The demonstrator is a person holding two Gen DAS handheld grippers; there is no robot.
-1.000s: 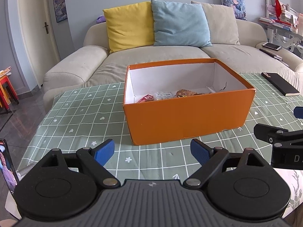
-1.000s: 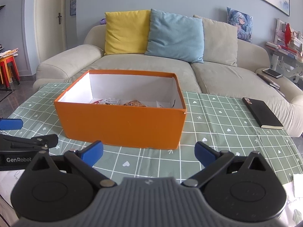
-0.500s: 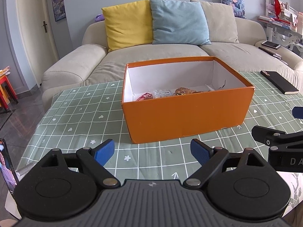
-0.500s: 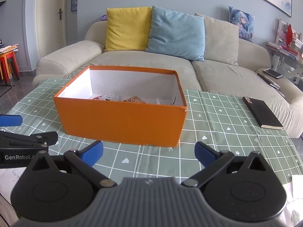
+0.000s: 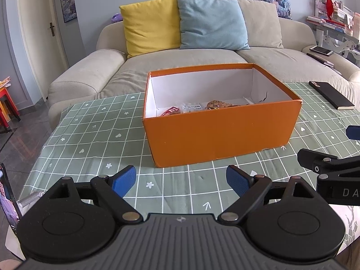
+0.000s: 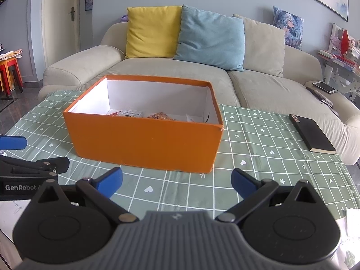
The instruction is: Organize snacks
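Note:
An open orange box point(image 5: 222, 132) with white inner walls stands on the green checked tablecloth point(image 5: 94, 139). Snack packets point(image 5: 193, 107) lie on its floor, a red one at left, a white one and a brown one. The same box point(image 6: 144, 141) and snacks point(image 6: 144, 114) show in the right wrist view. My left gripper point(image 5: 181, 181) is open and empty, in front of the box above the cloth. My right gripper point(image 6: 176, 181) is open and empty, also in front of the box. Each gripper shows at the edge of the other's view.
A black notebook point(image 6: 311, 133) lies on the cloth right of the box. A beige sofa point(image 5: 180, 60) with yellow, blue and beige cushions stands behind the table. A phone point(image 6: 325, 86) rests on the sofa arm. White paper point(image 6: 352, 221) lies at the near right table edge.
Both grippers have risen a little and tilted down, so more of the box's floor shows. Both stay open and empty. The box has not moved.

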